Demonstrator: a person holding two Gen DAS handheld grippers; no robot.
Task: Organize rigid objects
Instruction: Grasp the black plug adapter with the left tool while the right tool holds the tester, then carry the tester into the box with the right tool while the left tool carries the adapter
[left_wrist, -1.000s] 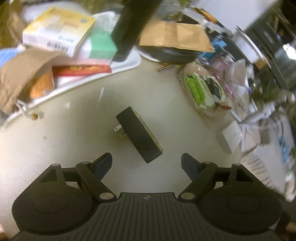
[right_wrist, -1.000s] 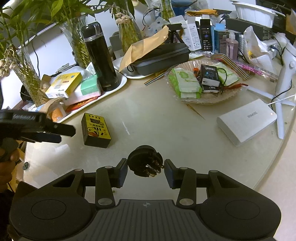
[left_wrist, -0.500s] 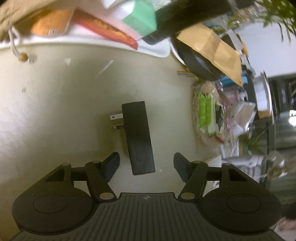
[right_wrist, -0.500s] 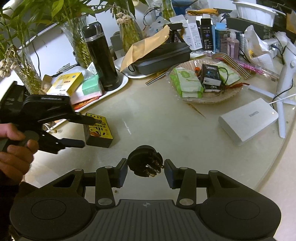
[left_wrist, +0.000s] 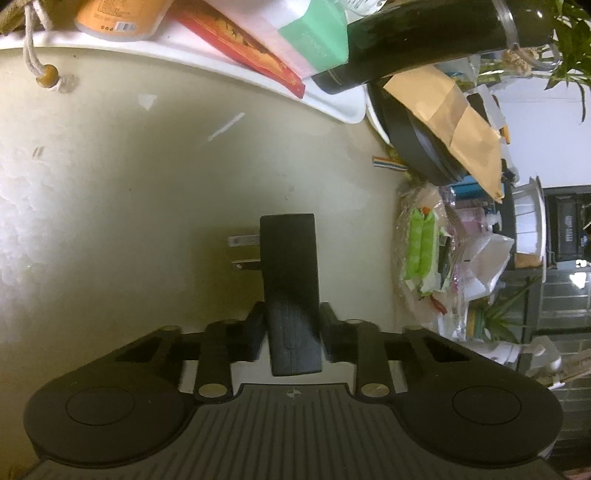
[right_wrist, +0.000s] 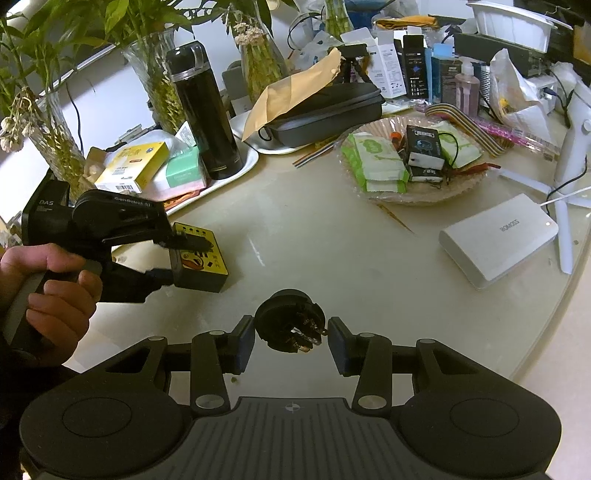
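Fingers of the right gripper (right_wrist: 291, 338) stand apart around a round black plug (right_wrist: 290, 320) on the table (right_wrist: 332, 258), flanking but apparently not pinching it. Farther left, the left gripper (left_wrist: 291, 326) is closed on the yellow-faced adapter (right_wrist: 199, 256), seemingly ready to lift, prongs sideways, near the white tray (right_wrist: 243, 166).

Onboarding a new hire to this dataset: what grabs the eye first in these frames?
The left gripper is shut on the yellow-faced black plug box at the table's left. Nearer the front edge, the round black plug sits between the right gripper's open fingers. Behind, a tall black flask stands on the white tray.
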